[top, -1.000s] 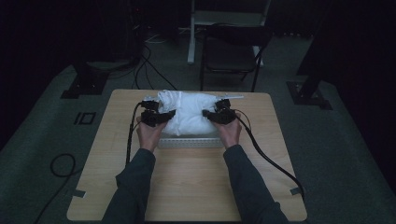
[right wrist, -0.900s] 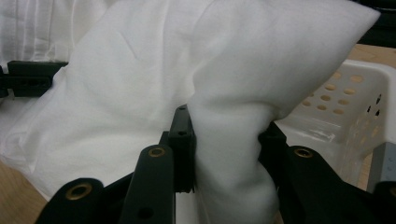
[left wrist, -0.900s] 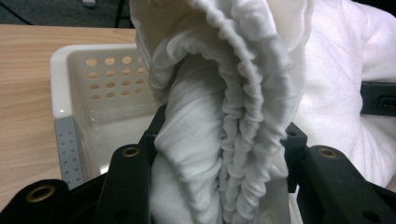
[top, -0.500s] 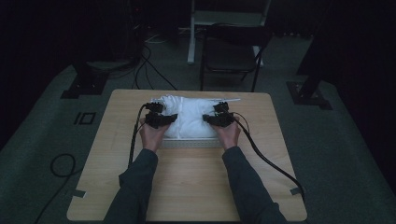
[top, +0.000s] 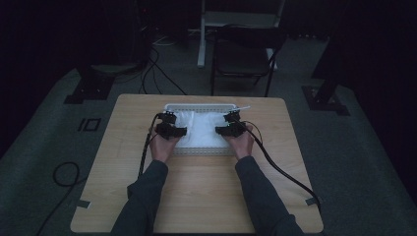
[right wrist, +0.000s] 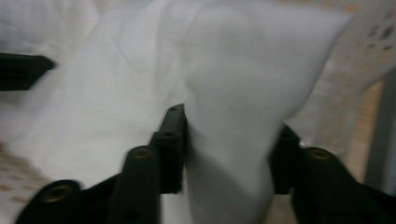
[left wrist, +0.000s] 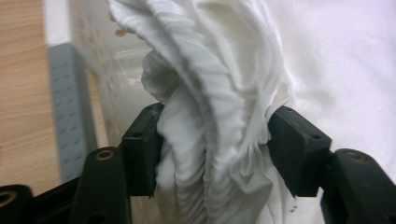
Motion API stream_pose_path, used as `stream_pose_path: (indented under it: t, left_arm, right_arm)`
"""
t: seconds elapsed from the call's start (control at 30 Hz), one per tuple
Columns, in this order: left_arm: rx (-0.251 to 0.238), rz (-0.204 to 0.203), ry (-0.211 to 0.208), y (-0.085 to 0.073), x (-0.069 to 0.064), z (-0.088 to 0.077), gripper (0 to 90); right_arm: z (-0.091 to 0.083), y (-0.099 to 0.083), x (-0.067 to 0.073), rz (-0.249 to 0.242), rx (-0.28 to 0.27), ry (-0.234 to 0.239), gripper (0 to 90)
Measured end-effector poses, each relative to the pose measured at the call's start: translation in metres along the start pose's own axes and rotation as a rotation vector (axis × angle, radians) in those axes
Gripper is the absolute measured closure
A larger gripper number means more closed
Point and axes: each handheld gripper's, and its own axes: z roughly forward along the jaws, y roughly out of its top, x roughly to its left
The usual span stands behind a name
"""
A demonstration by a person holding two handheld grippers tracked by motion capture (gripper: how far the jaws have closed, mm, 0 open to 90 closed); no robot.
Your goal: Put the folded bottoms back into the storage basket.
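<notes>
Because the white cloth [top: 201, 129] lies inside the white perforated basket [top: 199, 107] near the far edge of the table [top: 206, 196], with its long axis running from left to right, we hold it at both ends at once. Our left gripper [top: 169, 129] stands at the left end of the basket and our right gripper [top: 231, 129] at the right end, and the cloth spans the space between them.

In the left gripper view, the left gripper [left wrist: 215, 154] is clamped on a thick bunch of ribbed, gathered fabric [left wrist: 210, 116] which rises up between the two black jaws; the grey wall of the basket [left wrist: 67, 107] passes just beside it. In the right gripper view, the right gripper [right wrist: 229, 154] is clenched on a smoother fold of the same cloth [right wrist: 233, 116], and the basket wall [right wrist: 345, 93] is near on its side. This picture is a little blurred.

We judge that the relation which matters is this one: each hand has its own end, neither is nearer to the middle, and the basket walls stand close outside both grippers. A lift would therefore ask both hands to rise together and evenly, so that the cloth does not catch on the rim.
</notes>
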Motion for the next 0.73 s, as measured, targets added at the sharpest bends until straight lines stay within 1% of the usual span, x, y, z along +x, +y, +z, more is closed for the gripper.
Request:
stream_pose_path:
  t: [0.03, 0.1, 0.17, 0.2, 0.27, 0.33, 0.4, 0.47, 0.57, 0.67, 0.73]
  left_arm:
    - [-0.019, -0.004, 0.000, 0.000, 0.002, -0.004, 36.4]
    - [-0.075, -0.010, 0.022, -0.001, 0.006, -0.015, 34.8]
    - [-0.136, -0.023, 0.033, -0.001, 0.011, -0.029, 34.8]
    - [-0.163, -0.035, 0.036, -0.002, 0.014, -0.036, 34.9]
    - [-0.191, -0.043, 0.036, -0.004, 0.021, -0.047, 35.4]
    - [-0.206, -0.048, 0.044, -0.008, 0.028, -0.054, 35.4]
    - [-0.220, -0.058, 0.050, -0.014, 0.034, -0.057, 35.4]
    - [-0.218, -0.064, 0.060, -0.020, 0.041, -0.058, 35.4]
    - [-0.217, -0.085, 0.070, -0.030, 0.050, -0.056, 35.4]
    - [-0.219, -0.113, 0.083, -0.038, 0.059, -0.054, 35.4]
    - [-0.223, -0.117, 0.099, -0.043, 0.066, -0.051, 35.3]
  right_arm:
    - [-0.002, 0.001, -0.002, 0.001, -0.011, -0.005, 45.3]
    - [-0.009, 0.003, -0.003, -0.021, -0.059, -0.029, 38.9]
    - [-0.021, 0.003, -0.006, -0.038, -0.121, -0.047, 37.7]
    - [-0.027, 0.003, -0.008, -0.043, -0.144, -0.057, 37.4]
    - [-0.037, 0.001, -0.014, -0.044, -0.166, -0.071, 37.4]
    - [-0.043, -0.003, -0.021, -0.039, -0.174, -0.079, 37.6]
    - [-0.048, -0.010, -0.027, -0.036, -0.188, -0.089, 38.2]
    - [-0.052, -0.017, -0.034, -0.027, -0.198, -0.099, 38.3]
    - [-0.056, -0.027, -0.047, -0.003, -0.216, -0.117, 39.2]
    - [-0.056, -0.035, -0.059, 0.029, -0.214, -0.132, 39.8]
    - [-0.055, -0.040, -0.066, 0.044, -0.215, -0.148, 39.6]
